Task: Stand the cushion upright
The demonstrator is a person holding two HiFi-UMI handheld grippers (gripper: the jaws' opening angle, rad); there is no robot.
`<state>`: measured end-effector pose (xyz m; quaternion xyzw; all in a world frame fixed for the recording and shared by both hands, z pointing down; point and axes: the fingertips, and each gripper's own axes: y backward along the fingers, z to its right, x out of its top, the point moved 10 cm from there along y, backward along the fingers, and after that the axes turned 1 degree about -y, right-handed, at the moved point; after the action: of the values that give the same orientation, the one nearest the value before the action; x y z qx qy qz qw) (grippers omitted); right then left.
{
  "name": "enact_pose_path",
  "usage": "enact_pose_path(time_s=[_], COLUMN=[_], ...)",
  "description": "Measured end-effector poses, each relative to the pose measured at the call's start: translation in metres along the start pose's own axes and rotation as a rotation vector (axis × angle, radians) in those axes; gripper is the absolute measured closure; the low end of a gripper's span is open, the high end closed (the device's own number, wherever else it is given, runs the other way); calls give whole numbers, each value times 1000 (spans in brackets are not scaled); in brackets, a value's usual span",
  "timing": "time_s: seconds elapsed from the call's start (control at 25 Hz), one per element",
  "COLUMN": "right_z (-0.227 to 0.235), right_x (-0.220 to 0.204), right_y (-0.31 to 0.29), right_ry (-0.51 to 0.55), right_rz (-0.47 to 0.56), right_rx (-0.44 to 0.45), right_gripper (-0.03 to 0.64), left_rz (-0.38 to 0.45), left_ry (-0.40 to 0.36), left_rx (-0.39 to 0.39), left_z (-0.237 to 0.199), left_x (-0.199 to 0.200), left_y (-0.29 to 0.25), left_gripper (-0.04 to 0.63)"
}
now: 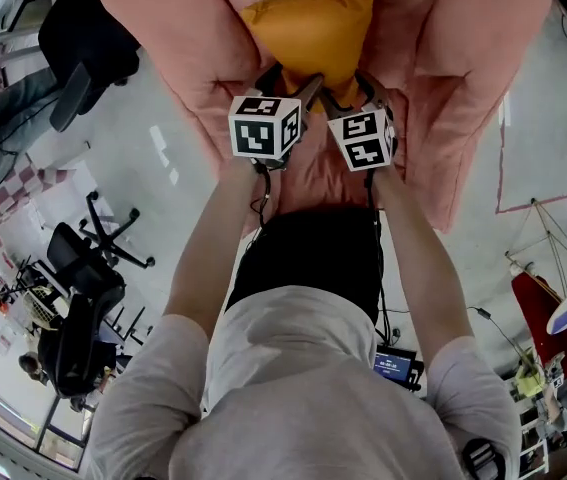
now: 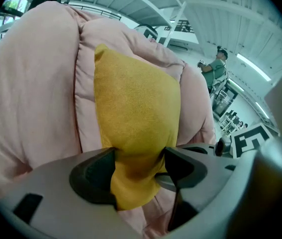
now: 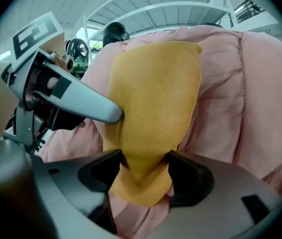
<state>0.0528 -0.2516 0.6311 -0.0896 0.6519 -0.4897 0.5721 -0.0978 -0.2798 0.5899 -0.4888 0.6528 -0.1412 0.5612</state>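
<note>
The yellow cushion stands against the back of the pink armchair, midway between its two arms, with its lower part over the seat. The left gripper pinches the cushion's bottom edge, the fabric bunched between its jaws. The right gripper clamps the same edge just beside it, jaws pressed on the fabric.
</note>
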Motion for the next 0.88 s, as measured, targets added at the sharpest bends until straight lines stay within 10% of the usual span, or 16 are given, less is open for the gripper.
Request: enact_pose_path(time_s=[0.36, 0.88], right_z=[5, 7], right_x=[4, 31], right_y=[20, 115], right_ry=[24, 34], right_rz=[-106, 23], right_rx=[34, 50], right_gripper=[313, 316], left_rz=[-32, 88], left_ry=[38, 76], left_rx=[107, 173], left_z=[18, 80], left_x=[3, -14], left_y=[22, 100], left_gripper=[267, 278])
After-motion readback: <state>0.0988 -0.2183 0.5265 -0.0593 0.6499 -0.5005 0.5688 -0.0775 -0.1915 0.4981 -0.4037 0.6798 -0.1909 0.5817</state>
